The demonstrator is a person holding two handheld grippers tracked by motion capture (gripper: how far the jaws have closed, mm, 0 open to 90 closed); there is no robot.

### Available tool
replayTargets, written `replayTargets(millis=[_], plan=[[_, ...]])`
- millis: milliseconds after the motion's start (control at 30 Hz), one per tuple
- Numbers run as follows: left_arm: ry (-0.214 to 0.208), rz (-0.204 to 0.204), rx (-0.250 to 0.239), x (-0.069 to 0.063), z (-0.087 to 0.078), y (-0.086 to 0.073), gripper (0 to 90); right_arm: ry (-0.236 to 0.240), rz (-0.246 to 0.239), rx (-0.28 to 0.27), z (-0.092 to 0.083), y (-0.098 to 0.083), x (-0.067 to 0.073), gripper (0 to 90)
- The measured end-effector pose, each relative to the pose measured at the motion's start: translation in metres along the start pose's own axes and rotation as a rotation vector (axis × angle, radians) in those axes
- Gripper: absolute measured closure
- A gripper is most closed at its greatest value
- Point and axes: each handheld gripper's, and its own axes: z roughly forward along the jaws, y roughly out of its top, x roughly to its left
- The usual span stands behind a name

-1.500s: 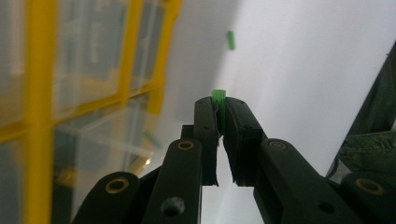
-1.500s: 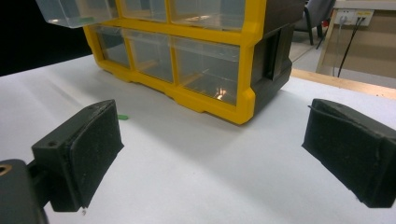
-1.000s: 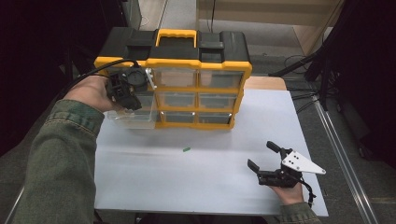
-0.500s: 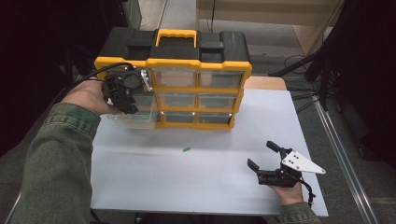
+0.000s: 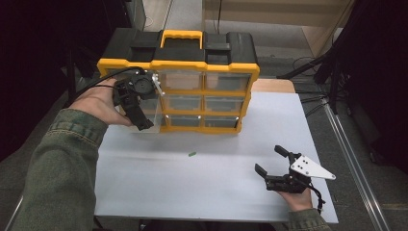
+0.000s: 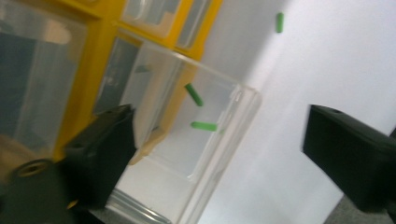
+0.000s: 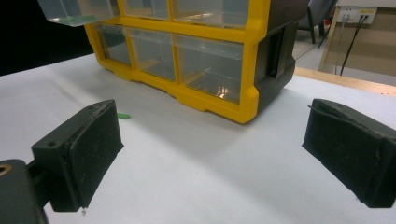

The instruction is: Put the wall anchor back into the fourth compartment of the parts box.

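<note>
A yellow and black organizer (image 5: pixel 202 91) with clear drawers stands at the back of the white table. At its left side one clear drawer (image 5: pixel 150 114) is pulled out. My left gripper (image 5: pixel 142 120) hangs over this drawer (image 6: pixel 224 140), pointing down. Its jaws have just been opening and now stand wide apart, with nothing pressed between the pads. Two small green pieces (image 6: pixel 194 94) (image 6: pixel 204 126) are inside the drawer. Another green piece (image 5: pixel 192 154) lies on the table in front of the organizer. My right gripper (image 5: pixel 269 160) rests open and empty at the front right.
The table top (image 5: pixel 216 192) is a white sheet with a wooden edge at the back right. A metal rail (image 5: pixel 356 173) runs along the right side. Dark space lies beyond the left edge. In the right gripper view the organizer (image 7: pixel 210 60) and pulled-out drawer (image 7: pixel 74 11) stand ahead.
The left gripper has shifted a little to the right over the drawer, and its jaws have spread apart. The right gripper has kept still.
</note>
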Motion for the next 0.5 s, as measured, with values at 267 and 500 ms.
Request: replayTargets(millis=[267,500], plan=[[0.007,0.055,-0.005,-0.019,0.006,0.016,0.0,-0.003,-0.004,-0.004,0.000,0.000,0.000,4.2],[0.035,0.098,-0.040,-0.039,0.016,0.040,0.0,-0.003,-0.005,-0.002,0.000,0.000,-0.001,4.2]])
